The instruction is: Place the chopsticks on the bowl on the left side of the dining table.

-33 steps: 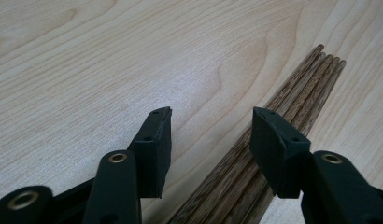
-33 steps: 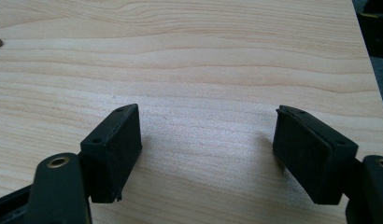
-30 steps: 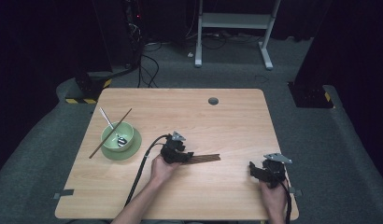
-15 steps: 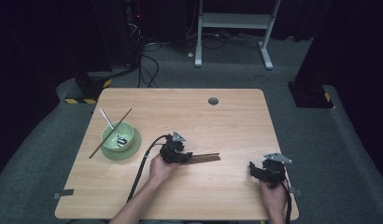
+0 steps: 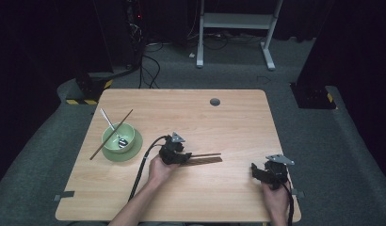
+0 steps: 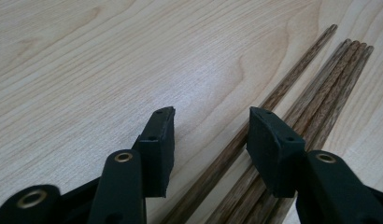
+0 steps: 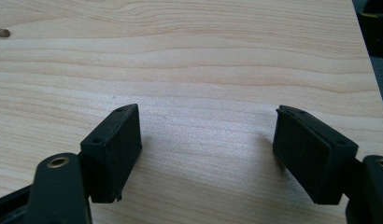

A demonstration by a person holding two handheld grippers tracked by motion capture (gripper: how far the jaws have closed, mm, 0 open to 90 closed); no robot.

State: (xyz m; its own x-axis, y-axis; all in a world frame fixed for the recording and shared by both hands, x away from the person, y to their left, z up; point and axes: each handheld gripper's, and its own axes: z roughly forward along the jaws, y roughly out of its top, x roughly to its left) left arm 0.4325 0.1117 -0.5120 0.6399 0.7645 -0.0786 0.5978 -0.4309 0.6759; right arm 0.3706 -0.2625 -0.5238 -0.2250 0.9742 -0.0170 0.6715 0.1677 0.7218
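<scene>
The left claw (image 6: 210, 135), jaws parted, is straddling one chopstick (image 6: 273, 98); closing carelessly could catch its neighbours (image 6: 329, 93). The right claw (image 7: 206, 154) is resting released on the counter (image 7: 203, 60).

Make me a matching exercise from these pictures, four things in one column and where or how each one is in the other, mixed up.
1 left gripper
2 right gripper
3 green bowl
4 single chopstick

A on a green saucer
B open over bare wood
C leaning across the bowl rim
D open, astride one stick of a chopstick bundle

Pairs: 1-D, 2-B, 3-A, 4-C
</scene>
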